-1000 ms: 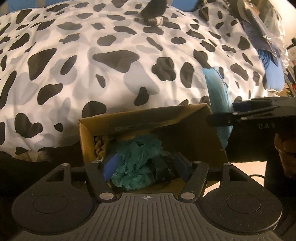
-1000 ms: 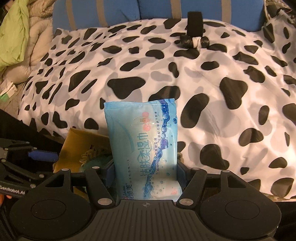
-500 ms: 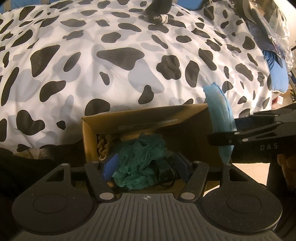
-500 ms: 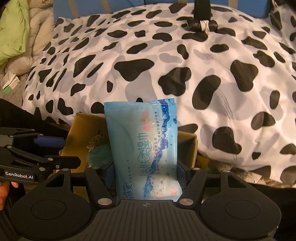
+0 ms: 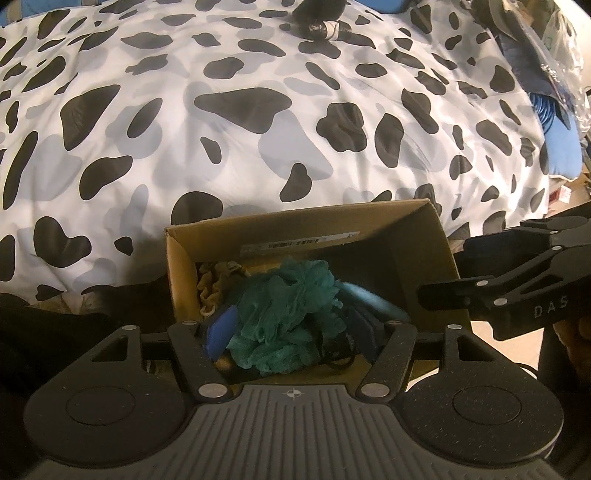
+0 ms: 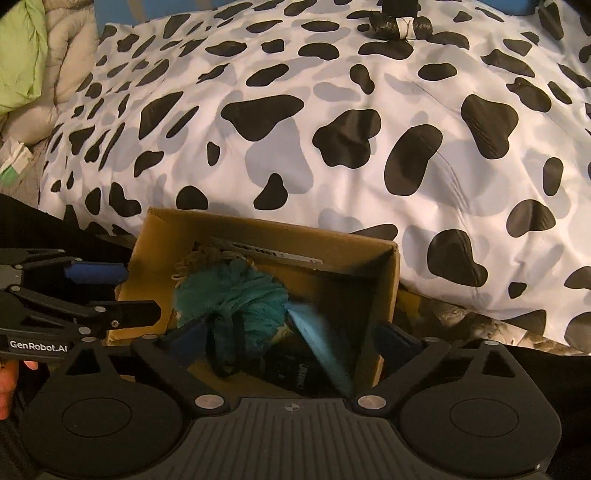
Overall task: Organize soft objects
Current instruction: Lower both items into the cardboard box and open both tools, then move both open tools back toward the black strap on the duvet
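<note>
A cardboard box [image 5: 436, 236] [image 6: 388, 280] sits against the cow-print bed. In it lie a teal mesh sponge [image 5: 284, 306] [image 6: 236, 295], a beige knitted item [image 5: 212, 284] and some dark things. A blue wet-wipes pack [image 6: 317, 343] [image 5: 373, 301] is blurred, falling edge-on into the box's right side. My right gripper [image 6: 291, 341] is open above the box, with nothing between its fingers. My left gripper [image 5: 291, 332] is open over the box's near edge, with the sponge seen between its fingers.
The cow-print duvet [image 5: 258, 110] [image 6: 332, 122] fills the background. A black rolled bundle [image 5: 321, 26] [image 6: 399, 22] lies at its far end. Green and grey bedding [image 6: 26, 55] is piled at the left. Blue items and bags [image 5: 554, 103] sit at the right.
My right gripper opened and let go of the wet-wipes pack, which drops into the box. Both grippers moved forward over the box.
</note>
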`<move>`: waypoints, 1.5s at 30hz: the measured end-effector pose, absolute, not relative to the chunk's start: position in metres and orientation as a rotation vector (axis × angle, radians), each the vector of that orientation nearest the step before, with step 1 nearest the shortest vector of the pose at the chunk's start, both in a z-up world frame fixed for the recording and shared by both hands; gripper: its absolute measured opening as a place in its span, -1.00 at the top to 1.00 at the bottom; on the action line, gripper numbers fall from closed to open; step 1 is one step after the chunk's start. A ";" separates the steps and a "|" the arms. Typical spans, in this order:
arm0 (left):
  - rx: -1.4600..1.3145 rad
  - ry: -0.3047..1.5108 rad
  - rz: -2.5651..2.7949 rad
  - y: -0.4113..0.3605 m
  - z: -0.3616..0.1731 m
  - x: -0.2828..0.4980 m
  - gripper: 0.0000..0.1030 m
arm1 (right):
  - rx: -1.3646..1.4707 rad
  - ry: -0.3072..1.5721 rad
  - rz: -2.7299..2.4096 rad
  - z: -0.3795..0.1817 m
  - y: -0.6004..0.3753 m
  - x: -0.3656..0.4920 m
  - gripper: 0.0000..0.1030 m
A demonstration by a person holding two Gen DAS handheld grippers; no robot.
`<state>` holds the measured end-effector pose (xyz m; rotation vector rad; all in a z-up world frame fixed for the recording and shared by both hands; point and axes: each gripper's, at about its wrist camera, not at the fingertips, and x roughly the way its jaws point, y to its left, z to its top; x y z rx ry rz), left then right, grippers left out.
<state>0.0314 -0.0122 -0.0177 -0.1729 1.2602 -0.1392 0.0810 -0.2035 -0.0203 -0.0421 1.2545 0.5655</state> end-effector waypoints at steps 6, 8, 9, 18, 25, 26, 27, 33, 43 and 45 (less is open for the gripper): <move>-0.170 1.262 -0.140 -0.013 -0.018 0.032 -0.27 | -0.053 1.259 0.550 -0.022 -0.203 0.082 -1.00; -0.170 1.262 -0.140 -0.013 -0.018 0.032 -0.27 | -0.054 1.261 0.540 -0.023 -0.204 0.082 -1.00; -0.169 1.262 -0.140 -0.013 -0.018 0.032 -0.27 | -0.056 1.261 0.538 -0.023 -0.204 0.083 -1.00; -0.169 1.262 -0.140 -0.013 -0.018 0.032 -0.27 | -0.075 1.269 0.533 -0.025 -0.201 0.082 -1.00; -0.169 1.262 -0.140 -0.013 -0.018 0.032 -0.27 | -0.067 1.262 0.518 -0.023 -0.204 0.084 -1.00; -0.169 1.262 -0.140 -0.013 -0.018 0.032 -0.27 | -0.067 1.260 0.515 -0.023 -0.204 0.084 -1.00; -0.169 1.262 -0.140 -0.013 -0.018 0.032 -0.27 | -0.067 1.259 0.511 -0.023 -0.204 0.084 -1.00; -0.171 1.260 -0.137 -0.013 -0.018 0.031 -0.27 | -0.072 1.247 0.484 -0.023 -0.206 0.085 -1.00; -0.190 1.236 -0.119 -0.008 -0.016 0.030 -0.27 | -0.078 1.213 0.441 -0.019 -0.209 0.087 -1.00; -0.197 1.228 -0.115 -0.007 -0.014 0.031 -0.27 | -0.074 1.202 0.428 -0.017 -0.211 0.088 -1.00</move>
